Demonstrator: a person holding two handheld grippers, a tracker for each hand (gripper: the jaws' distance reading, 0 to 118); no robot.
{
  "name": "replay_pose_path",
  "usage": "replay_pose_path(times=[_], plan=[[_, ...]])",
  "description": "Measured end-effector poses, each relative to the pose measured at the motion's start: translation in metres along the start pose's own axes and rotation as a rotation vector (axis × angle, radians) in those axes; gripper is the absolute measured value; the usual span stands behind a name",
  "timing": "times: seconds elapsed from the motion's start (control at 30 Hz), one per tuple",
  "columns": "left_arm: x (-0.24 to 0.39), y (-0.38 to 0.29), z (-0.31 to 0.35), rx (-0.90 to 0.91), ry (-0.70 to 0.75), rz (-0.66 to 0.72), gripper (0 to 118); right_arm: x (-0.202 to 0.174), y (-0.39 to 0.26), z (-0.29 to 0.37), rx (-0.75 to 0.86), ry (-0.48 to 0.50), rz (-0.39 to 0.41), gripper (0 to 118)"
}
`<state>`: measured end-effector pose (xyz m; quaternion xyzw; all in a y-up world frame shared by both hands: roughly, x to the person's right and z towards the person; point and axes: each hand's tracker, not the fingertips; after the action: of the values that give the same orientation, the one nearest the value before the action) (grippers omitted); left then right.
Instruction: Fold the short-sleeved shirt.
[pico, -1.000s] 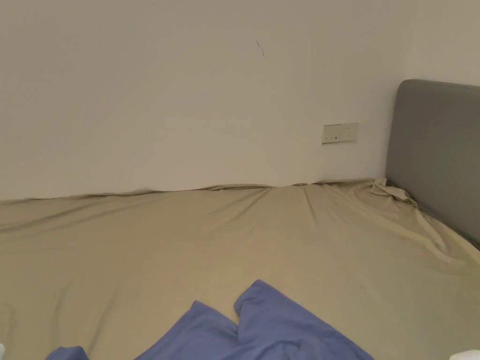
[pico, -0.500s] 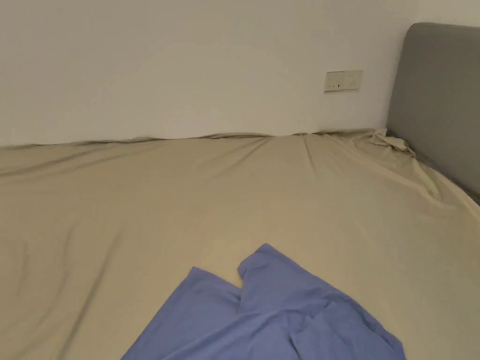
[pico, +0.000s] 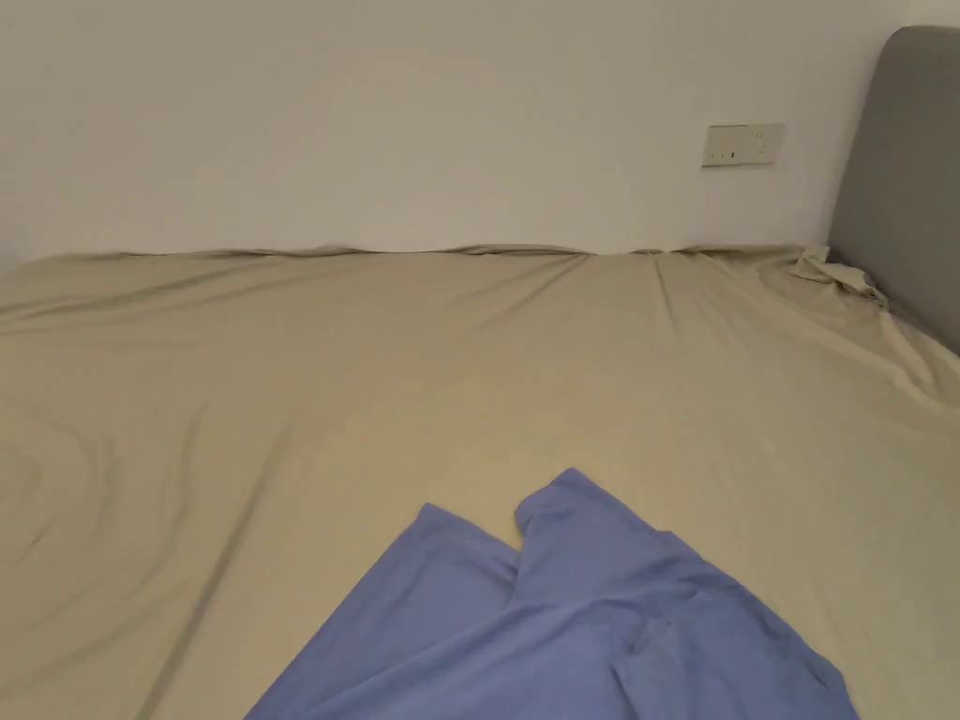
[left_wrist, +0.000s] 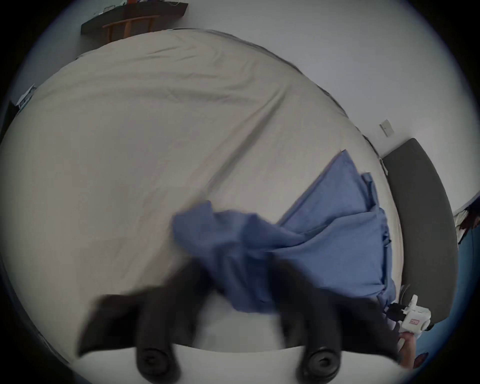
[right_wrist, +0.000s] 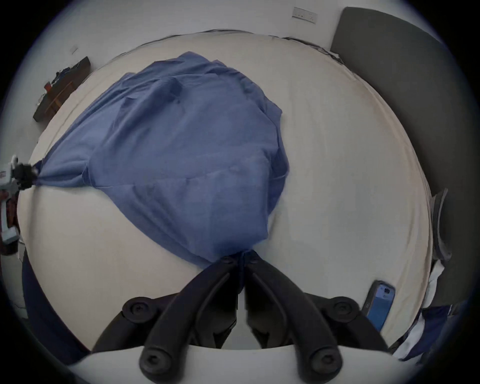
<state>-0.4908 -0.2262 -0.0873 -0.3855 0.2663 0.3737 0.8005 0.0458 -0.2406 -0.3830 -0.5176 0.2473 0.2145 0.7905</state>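
Shirt: we count one blue short-sleeved shirt (right_wrist: 181, 145), rumpled, lying on the bed sheet (pico: 375, 375) and lifted at two bunched ends.
Right gripper (right_wrist: 242, 259): its own view gives us its two fingers (right_wrist: 223, 270) together, clamped on a gathered shirt corner.
Left gripper (right_wrist: 24, 174): in the right gripper view we see it pinching the other corner; in its own view, its fingers (left_wrist: 298, 283) are blurred with cloth bunched between them.
Head view: we get the shirt's far end (pico: 581, 600), one wall socket (pico: 742, 144) and one grey headboard (pico: 905, 178).
Extras: the right gripper view adds one phone (right_wrist: 379, 304) on the bed.
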Motion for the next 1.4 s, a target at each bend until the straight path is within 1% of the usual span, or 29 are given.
replay_pose_path(times=[0.03,0.07,0.1,0.13,0.23,0.33,0.37,0.4,0.43,0.47,0.5,0.53,0.57,0.6,0.63,0.7,0.77,0.8,0.87,0.9,0.93,0.97,1.03,1.1,1.13,1.17,1.27,1.3,1.4], plan=[[-0.001,0.005,0.005,0.026,0.006,-0.032,118,0.002,0.005,0.013,0.022,-0.015,0.021,62],[0.005,0.006,0.028,0.085,-0.018,-0.075,118,0.004,0.008,0.028,0.056,-0.024,0.012,104],[0.016,0.008,0.049,0.178,-0.030,-0.113,118,0.007,0.013,0.048,0.128,0.006,-0.001,118],[0.024,0.007,0.069,0.217,-0.012,-0.149,118,0.009,0.015,0.079,0.269,0.035,-0.026,116],[0.024,0.010,0.095,0.327,0.048,-0.201,118,-0.004,0.029,0.130,0.420,0.055,-0.084,118],[0.039,-0.011,0.105,0.313,0.106,-0.202,118,-0.031,0.033,0.156,0.540,0.116,-0.091,118],[0.039,-0.018,0.103,0.279,0.128,-0.198,118,-0.041,0.032,0.158,0.548,0.141,-0.090,114],[0.038,-0.028,0.097,0.242,0.131,-0.170,99,-0.048,0.034,0.152,0.540,0.153,-0.069,81],[0.040,-0.038,0.092,0.225,0.107,-0.156,60,-0.060,0.034,0.149,0.537,0.148,-0.068,26],[0.042,-0.046,0.086,0.195,0.080,-0.142,25,-0.070,0.034,0.146,0.536,0.151,-0.053,2],[0.043,-0.053,0.076,0.141,0.073,-0.140,10,-0.082,0.037,0.140,0.510,0.167,-0.027,2],[0.044,-0.059,0.067,0.086,0.065,-0.142,10,-0.086,0.034,0.139,0.512,0.183,-0.028,2],[0.044,-0.062,0.062,0.059,0.044,-0.141,0,-0.092,0.035,0.137,0.488,0.260,0.004,2],[0.044,-0.063,0.059,0.060,0.042,-0.166,0,-0.099,0.035,0.137,0.474,0.288,0.020,2],[0.045,-0.062,0.056,0.070,0.056,-0.168,0,-0.105,0.034,0.139,0.487,0.262,0.022,2],[0.040,-0.057,0.051,0.090,0.103,-0.174,0,-0.111,0.041,0.135,0.488,0.263,0.070,2],[0.033,-0.045,0.047,0.127,0.139,-0.166,0,-0.113,0.044,0.138,0.492,0.264,0.073,2],[0.030,-0.037,0.044,0.169,0.212,-0.194,15,-0.112,0.045,0.134,0.493,0.270,0.062,2],[0.023,-0.024,0.027,0.179,0.342,-0.254,108,-0.111,0.048,0.133,0.487,0.291,0.061,2],[0.018,-0.018,0.016,0.144,0.378,-0.268,118,-0.111,0.048,0.132,0.487,0.292,0.059,2],[0.014,-0.008,0.005,0.149,0.364,-0.285,118,-0.110,0.049,0.131,0.484,0.292,0.057,2],[0.012,-0.007,-0.004,0.133,0.371,-0.272,118,-0.109,0.050,0.129,0.481,0.291,0.056,2],[0.006,0.003,-0.025,0.091,0.331,-0.212,118,-0.108,0.052,0.125,0.466,0.278,0.052,2],[0.006,0.003,-0.036,0.096,0.323,-0.205,118,-0.100,0.050,0.116,0.460,0.279,0.040,2],[0.008,0.004,-0.043,0.084,0.347,-0.211,117,-0.097,0.051,0.113,0.450,0.276,0.036,2],[0.010,0.005,-0.047,0.067,0.350,-0.223,108,-0.094,0.052,0.110,0.441,0.267,0.033,2],[0.026,-0.007,-0.047,0.099,0.341,-0.318,20,-0.090,0.060,0.102,0.403,0.195,0.043,2],[0.032,-0.014,-0.049,0.094,0.327,-0.353,5,-0.086,0.063,0.098,0.393,0.175,0.040,2],[0.039,-0.025,-0.045,0.095,0.316,-0.358,5,-0.074,0.077,0.085,0.380,0.163,0.032,2]])
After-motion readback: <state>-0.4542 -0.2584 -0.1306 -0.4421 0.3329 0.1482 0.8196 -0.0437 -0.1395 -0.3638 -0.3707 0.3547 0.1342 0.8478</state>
